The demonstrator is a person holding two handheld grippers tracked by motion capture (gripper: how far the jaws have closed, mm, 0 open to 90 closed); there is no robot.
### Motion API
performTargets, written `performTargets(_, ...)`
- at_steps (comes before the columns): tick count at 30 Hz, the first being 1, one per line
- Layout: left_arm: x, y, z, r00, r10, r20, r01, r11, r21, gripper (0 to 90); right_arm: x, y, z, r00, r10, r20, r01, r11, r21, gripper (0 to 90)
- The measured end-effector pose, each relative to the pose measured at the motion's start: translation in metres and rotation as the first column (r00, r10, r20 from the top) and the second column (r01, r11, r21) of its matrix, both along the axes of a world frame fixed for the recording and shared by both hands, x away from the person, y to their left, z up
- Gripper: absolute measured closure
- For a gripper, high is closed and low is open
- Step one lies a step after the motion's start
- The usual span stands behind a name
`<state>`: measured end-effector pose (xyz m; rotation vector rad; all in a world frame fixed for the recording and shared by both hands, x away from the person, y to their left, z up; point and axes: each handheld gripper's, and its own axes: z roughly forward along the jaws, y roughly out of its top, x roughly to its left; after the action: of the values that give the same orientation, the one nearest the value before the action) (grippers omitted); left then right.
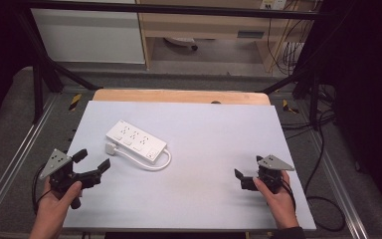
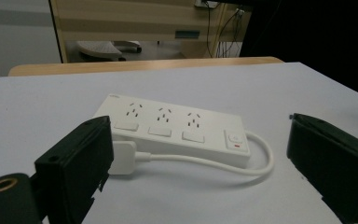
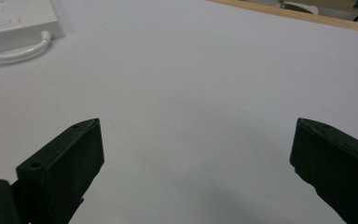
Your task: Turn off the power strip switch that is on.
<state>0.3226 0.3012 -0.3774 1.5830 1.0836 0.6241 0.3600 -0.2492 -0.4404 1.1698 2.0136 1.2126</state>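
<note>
Nearest to me are my own two hands at the near edge of the counter (image 1: 189, 199), each one wrapped around a hand-held gripper. My left hand-held gripper (image 1: 93, 160) has its jaws spread wide with nothing between them, and through its own view I look straight between those jaws at the white power strip (image 2: 172, 128). The strip lies flat just ahead of that gripper, apart from it, switches and sockets facing up. Its short white cable (image 2: 223, 165) loops out of the end on the far side from my left jaw and curls back along the near edge to the white plug (image 2: 121, 157), which rests on the counter beside the strip, closest to my left jaw. The plug is not seated in any socket, as far as I can tell.

My right hand-held gripper (image 1: 238, 178) is likewise open and empty, hovering low over bare counter. The strip sits well off to its left and ahead; in the right gripper view I catch its end with the red-marked switch (image 3: 16, 23) and a bend of cable.

I judge the work barely begun: neither gripper touches anything, and the strip, cable and plug lie undisturbed. What remains is all of it, starting with closing my left gripper's reach to the plug or strip and taking hold.
</note>
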Motion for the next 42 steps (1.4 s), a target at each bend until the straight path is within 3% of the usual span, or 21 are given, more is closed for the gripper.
performTargets(8,0.007,-0.003,0.011,0.9998,-0.014,-0.015,0.014,0.9997,0.019,6.5,0.0,0.0,0.0,1.0,0.008,0.001,-0.008,1.0,0.011,3.0)
performTargets(22,0.019,-0.012,0.027,0.9993,-0.033,-0.018,0.033,0.9993,0.017,6.7,0.0,0.0,0.001,0.9998,0.019,0.005,-0.019,1.0,0.014,2.6)
performTargets(28,0.023,-0.017,0.032,0.9985,-0.048,-0.026,0.049,0.9984,0.029,6.9,0.0,0.001,0.001,0.9997,0.022,0.006,-0.022,1.0,0.014,2.6)
performTargets(31,0.025,-0.02,0.032,0.9982,-0.042,-0.043,0.044,0.9974,0.057,7.0,0.0,0.001,0.001,0.9997,0.023,0.008,-0.023,1.0,0.012,2.6)
performTargets(42,0.034,-0.028,0.04,0.9968,-0.064,-0.048,0.066,0.997,0.041,11.8,0.0,0.0,0.001,0.9998,0.021,0.001,-0.021,1.0,0.018,2.6)
